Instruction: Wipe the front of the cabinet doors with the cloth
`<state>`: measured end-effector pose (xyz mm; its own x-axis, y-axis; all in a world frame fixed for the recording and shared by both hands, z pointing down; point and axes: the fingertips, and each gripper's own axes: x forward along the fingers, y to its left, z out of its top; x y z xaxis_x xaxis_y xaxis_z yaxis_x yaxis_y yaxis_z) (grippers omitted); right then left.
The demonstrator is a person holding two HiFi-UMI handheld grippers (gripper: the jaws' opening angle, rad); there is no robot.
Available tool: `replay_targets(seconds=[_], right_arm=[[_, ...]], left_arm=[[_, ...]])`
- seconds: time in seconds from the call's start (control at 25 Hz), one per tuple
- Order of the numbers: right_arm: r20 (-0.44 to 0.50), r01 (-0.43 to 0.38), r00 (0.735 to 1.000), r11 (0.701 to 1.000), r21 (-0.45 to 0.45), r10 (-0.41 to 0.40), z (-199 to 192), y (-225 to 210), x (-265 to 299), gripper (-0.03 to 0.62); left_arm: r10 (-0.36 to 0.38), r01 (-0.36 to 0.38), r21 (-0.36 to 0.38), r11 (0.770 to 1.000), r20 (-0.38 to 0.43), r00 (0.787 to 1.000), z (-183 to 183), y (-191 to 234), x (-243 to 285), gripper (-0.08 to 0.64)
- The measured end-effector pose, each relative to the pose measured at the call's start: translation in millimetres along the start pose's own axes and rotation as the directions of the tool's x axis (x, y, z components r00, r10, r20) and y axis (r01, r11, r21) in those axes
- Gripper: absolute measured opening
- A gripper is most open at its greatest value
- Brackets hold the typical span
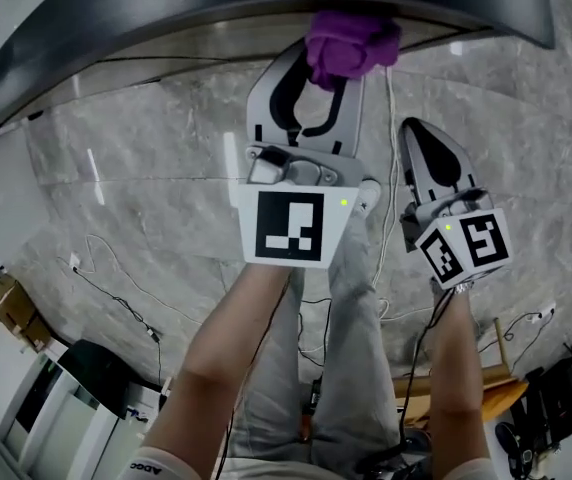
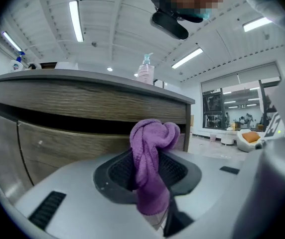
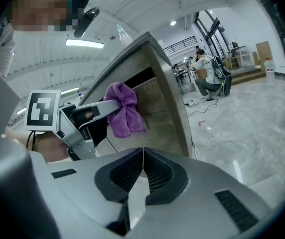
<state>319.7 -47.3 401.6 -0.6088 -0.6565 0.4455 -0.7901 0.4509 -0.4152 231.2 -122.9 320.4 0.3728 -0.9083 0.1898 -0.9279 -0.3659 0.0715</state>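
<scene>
The left gripper [image 1: 318,80] is clamped on a purple cloth [image 2: 150,156]; its jaws pinch the cloth's middle, so a bunched fold stands above them and a tail hangs below. In the right gripper view the cloth is held up at the wood-grain cabinet front [image 2: 68,146], near its right-hand corner and level with the dark gap under the upper panel [image 2: 92,101]; whether it actually touches the wood cannot be made out. A grey surface [image 2: 82,76] tops the cabinet, and a clear spray bottle [image 2: 145,71] stands on it toward the far right. The right gripper [image 3: 142,169] hangs just right of the left one, its jaws shut together with nothing between them, pointing past the cabinet corner. Below both lies a pale marble floor [image 1: 136,168] with thin cables [image 1: 116,268] trailing across it
</scene>
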Motion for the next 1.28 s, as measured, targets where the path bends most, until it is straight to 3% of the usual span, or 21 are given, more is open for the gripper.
replay_targets(seconds=[0.2, 0.36, 0.52, 0.8, 1.0, 1.28], right_arm=[[-0.033, -0.055, 0.998, 0.998, -0.041, 0.054, -2, 52, 46, 0.029], [-0.042, -0.095, 0.995, 0.994, -0.055, 0.093, 0, 99, 86, 0.029], [-0.06, -0.133, 0.99, 0.989, -0.069, 0.129, 3, 144, 117, 0.029], [-0.063, -0.152, 0.987, 0.984, -0.088, 0.146, 11, 182, 138, 0.029], [-0.07, -0.148, 0.987, 0.986, -0.07, 0.143, -4, 170, 130, 0.029], [-0.054, -0.136, 0.989, 0.991, -0.01, 0.135, -25, 117, 73, 0.029]], left_arm=[[0.079, -0.079, -0.02, 0.997, -0.008, 0.997, -5, 81, -31, 0.117], [0.084, -0.084, 0.02, 0.996, -0.011, 0.996, -6, 133, -50, 0.117], [0.117, -0.118, -0.01, 0.993, -0.019, 0.993, -9, 181, -73, 0.117], [0.171, -0.172, -0.046, 0.984, -0.026, 0.985, -15, 238, -95, 0.117], [0.223, -0.223, -0.026, 0.974, -0.009, 0.975, -16, 233, -102, 0.115], [0.18, -0.181, -0.032, 0.983, -0.021, 0.983, -36, 143, -86, 0.115]])
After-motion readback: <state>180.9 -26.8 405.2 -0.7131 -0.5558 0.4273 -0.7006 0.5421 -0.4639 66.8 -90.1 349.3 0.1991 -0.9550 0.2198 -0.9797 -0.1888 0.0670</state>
